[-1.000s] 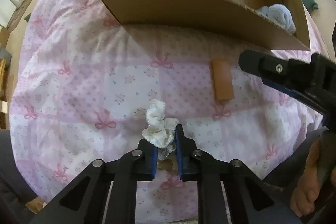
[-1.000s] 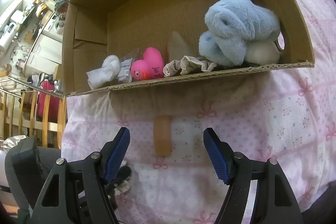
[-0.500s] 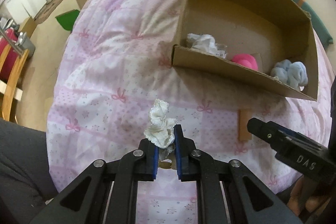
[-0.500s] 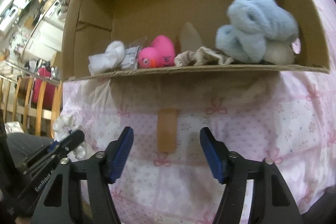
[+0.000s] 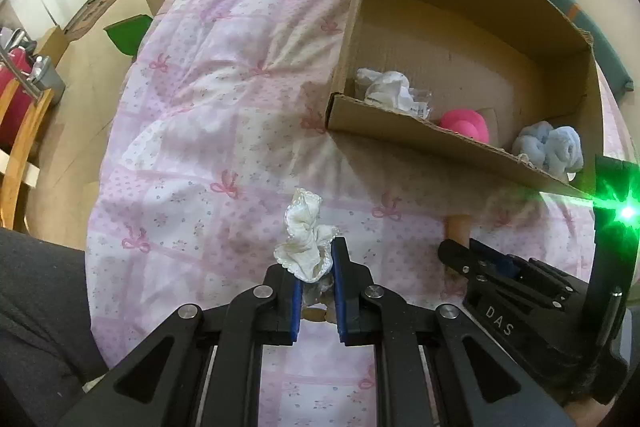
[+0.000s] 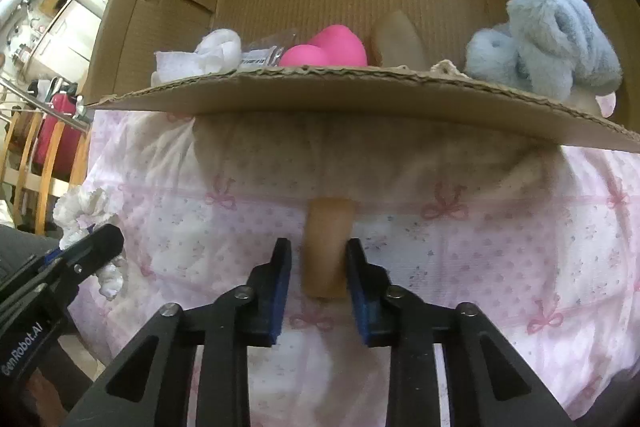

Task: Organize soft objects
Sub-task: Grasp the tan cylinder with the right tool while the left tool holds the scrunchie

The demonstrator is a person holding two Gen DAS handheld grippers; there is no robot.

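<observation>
Right now the tan soft strip [image 6: 327, 247] lies flat on the pink bow-print quilt [image 6: 500, 239], just in front of the cardboard box [image 6: 320, 95], its long axis pointing toward the box wall. The right gripper [image 6: 318, 267] straddles the near half of it; its jaws have just been closing, and the blue pads sit on either side, the right one at the strip's edge and the left one seemingly a hair off. Whether they truly press it yet I cannot tell, so I judge the grasp unfinished. To do it well, finish the squeeze square across the narrow width, low enough to catch the strip but not the bedding beneath, then lift straight up before heading over the box's front wall, which stands high between gripper and contents.

Off to the side, the left gripper [image 5: 316, 267] is clamped on a crumpled white lace cloth [image 5: 306, 239], held clear above the quilt. It should wait apart so the two tools do not collide over the opening.

Inside the box already rest a white bundle [image 5: 386, 91], a pink plush [image 6: 324, 51], a beige piece [image 6: 398, 41] and a fluffy blue item [image 6: 548, 41]; free floor lies behind them
</observation>
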